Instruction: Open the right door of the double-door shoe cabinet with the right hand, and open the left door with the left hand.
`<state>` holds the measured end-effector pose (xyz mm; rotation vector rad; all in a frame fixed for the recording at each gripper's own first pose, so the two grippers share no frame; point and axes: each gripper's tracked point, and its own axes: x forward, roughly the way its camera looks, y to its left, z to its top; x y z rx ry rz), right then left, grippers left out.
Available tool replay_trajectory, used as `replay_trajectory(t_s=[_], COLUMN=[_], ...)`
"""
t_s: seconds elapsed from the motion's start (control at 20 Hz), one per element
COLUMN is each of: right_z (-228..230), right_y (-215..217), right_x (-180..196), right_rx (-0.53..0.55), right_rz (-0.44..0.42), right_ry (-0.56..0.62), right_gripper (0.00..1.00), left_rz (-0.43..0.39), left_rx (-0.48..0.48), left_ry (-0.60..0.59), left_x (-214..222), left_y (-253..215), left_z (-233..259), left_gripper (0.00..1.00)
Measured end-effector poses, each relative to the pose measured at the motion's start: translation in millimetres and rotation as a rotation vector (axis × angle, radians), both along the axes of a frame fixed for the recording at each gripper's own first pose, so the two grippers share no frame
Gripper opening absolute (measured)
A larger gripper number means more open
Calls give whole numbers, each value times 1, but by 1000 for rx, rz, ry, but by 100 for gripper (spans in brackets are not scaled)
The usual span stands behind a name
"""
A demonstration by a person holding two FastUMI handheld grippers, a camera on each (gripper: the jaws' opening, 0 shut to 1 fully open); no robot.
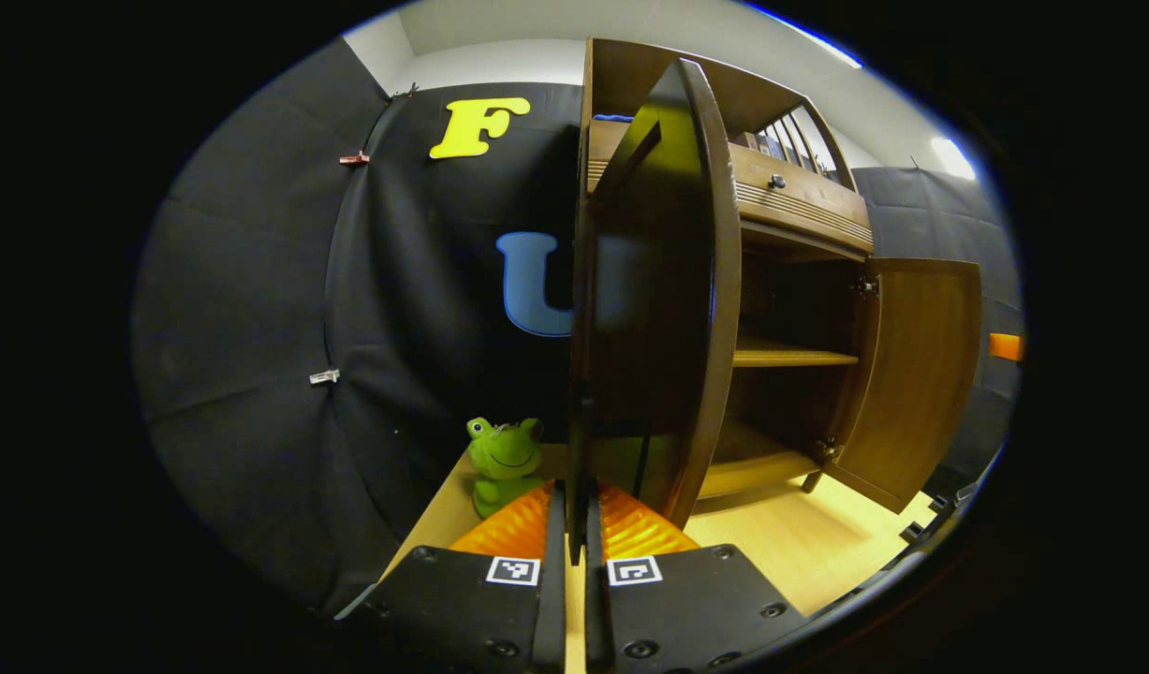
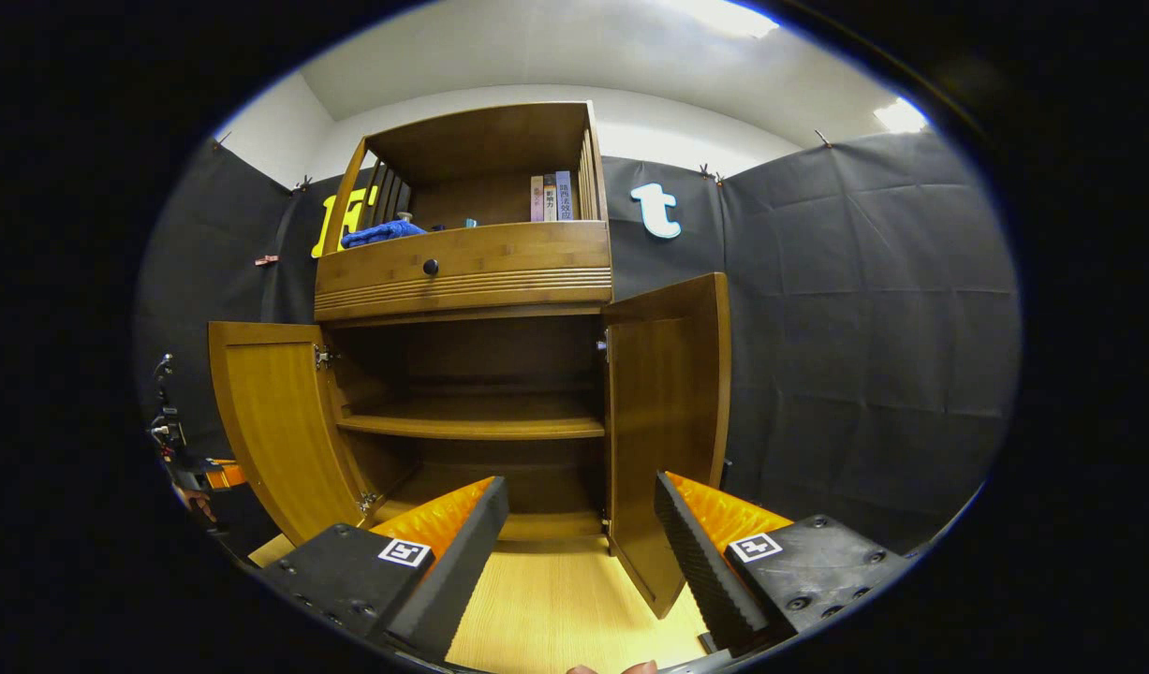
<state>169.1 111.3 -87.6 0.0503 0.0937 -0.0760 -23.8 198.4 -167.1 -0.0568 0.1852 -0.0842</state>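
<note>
Your left gripper (image 1: 576,524) was nearly closed, both fingers pinching the near edge of the brown wooden cabinet's left door (image 1: 654,309), which stood swung wide. Your right gripper (image 2: 581,534) was spread wide, holding nothing, before the open wooden shoe cabinet (image 2: 471,271); its right door (image 2: 668,421) stood open just beyond, pale wooden floor (image 2: 555,599) bare between. Left of the left door sat a green frog toy (image 1: 504,463).

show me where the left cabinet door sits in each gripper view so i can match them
Left gripper view: the left door stands edge-on at centre, its lower edge between the left gripper fingers.
Right gripper view: it hangs open at left.
Shared landmark: the drawer knob.
</note>
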Motion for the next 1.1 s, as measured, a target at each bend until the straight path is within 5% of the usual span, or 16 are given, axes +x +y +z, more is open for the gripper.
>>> replay_trajectory(t_s=[0.3,0.45,0.5,0.85,1.1], right_z=[2,1,-1,-6,-4], right_y=[-14,-19,-22,-34,-43], right_x=[14,22,25,39,43], right_rx=[18,15,9,23,21], right_rz=[-3,7,8,47,56], right_ry=[-10,-19,-15,-14,-31], right_gripper=[96,96,100,96,100], left_rz=[63,98,111,136,62], left_rx=[63,75,73,75,37], left_ry=[-12,-29,-36,-113,-147], left_x=[-11,-58,-62,-84,-76], left_y=[8,-6,-9,-83,-157], left_z=[7,14,15,62,85], left_gripper=[13,13,18,95,95])
